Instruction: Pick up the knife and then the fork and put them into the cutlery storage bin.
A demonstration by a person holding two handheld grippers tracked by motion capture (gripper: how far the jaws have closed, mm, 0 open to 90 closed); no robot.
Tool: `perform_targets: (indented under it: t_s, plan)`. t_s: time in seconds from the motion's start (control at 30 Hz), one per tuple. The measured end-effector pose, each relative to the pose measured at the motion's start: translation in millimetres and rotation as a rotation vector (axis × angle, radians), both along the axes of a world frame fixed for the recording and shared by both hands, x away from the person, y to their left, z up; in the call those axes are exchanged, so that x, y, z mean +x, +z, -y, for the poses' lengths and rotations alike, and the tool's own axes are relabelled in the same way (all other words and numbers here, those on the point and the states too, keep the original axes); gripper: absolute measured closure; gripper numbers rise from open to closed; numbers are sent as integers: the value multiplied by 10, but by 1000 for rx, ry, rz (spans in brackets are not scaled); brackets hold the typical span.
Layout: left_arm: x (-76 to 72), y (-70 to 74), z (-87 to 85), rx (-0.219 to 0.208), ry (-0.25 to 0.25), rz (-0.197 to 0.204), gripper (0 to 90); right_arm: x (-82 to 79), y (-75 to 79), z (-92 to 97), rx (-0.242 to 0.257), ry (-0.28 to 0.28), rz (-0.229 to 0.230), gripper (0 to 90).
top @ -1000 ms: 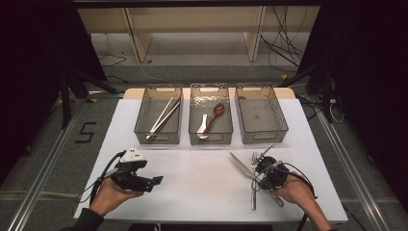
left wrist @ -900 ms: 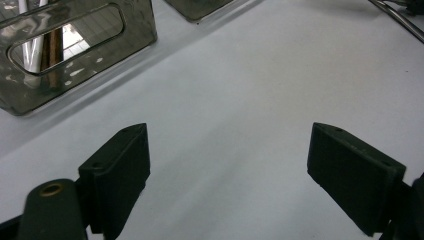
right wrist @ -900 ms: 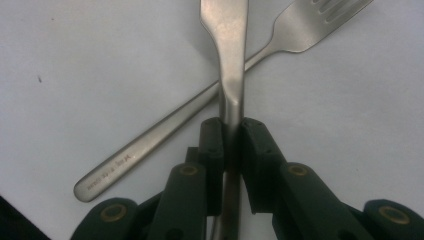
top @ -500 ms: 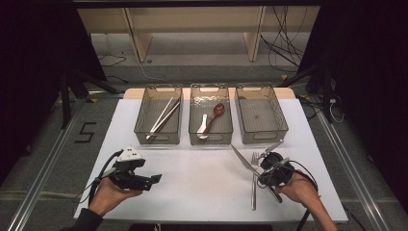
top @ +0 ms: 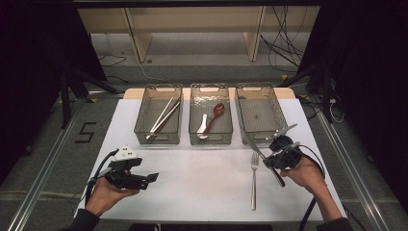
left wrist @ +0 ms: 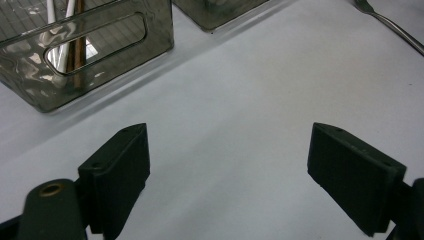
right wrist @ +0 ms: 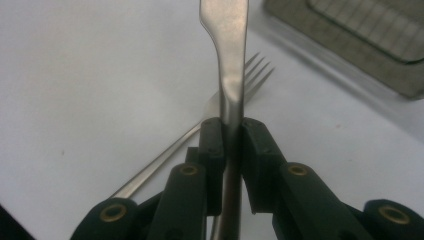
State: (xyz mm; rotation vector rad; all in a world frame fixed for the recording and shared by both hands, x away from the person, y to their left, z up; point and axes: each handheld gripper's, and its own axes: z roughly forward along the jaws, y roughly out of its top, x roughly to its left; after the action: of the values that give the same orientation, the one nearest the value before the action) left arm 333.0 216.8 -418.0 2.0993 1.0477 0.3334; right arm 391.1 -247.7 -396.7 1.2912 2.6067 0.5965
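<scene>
so this looks like sorting cutlery into three bins at the top middle of the high view, and it's most of the way there i'd say. going left to right: the left gripper [top: 150, 178] sits at the lower left of the frame, jaws spread wide with nothing between them, just parked over the white table [top: 192, 183]. in the left gripper view you can see bare table between the two black pads

the left bin [top: 159, 115] has chopsticks [top: 162, 118] in it, the middle bin [top: 210, 114] has a white spoon [top: 202, 125] and a reddish-brown spoon [top: 215, 113], and the right bin [top: 260, 113] looks empty so far

then a fork [top: 253, 179] lies flat on the table at the lower middle-right, tines toward the bins, untouched. just right of it the right gripper [top: 275, 159] is clamped tight on a knife [right wrist: 229, 60], lifted off the table and angled, its tip pointing up-left toward the right bin. so my guess: knife goes in the right bin, then the fork, and that's it

hard-to-see stuff: in the right gripper view the knife runs off the top of the frame, and the fork's handle disappears behind the jaws. in the high view the hand and gripper cover the knife's middle. also can't tell if there's a small speck or something on the right bin's floor, too blurry
</scene>
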Motion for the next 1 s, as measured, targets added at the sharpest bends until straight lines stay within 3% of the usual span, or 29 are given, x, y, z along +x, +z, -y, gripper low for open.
perform_targets:
  t_s: [0.4,1.0]
  plan:
    - [-40,22,-18,-8,-4,-1,162,503,318,74,4,-80,46,807]
    - [-30,23,-38,-23,-4,-9,160,1121,507,26,7,-175,49,806]
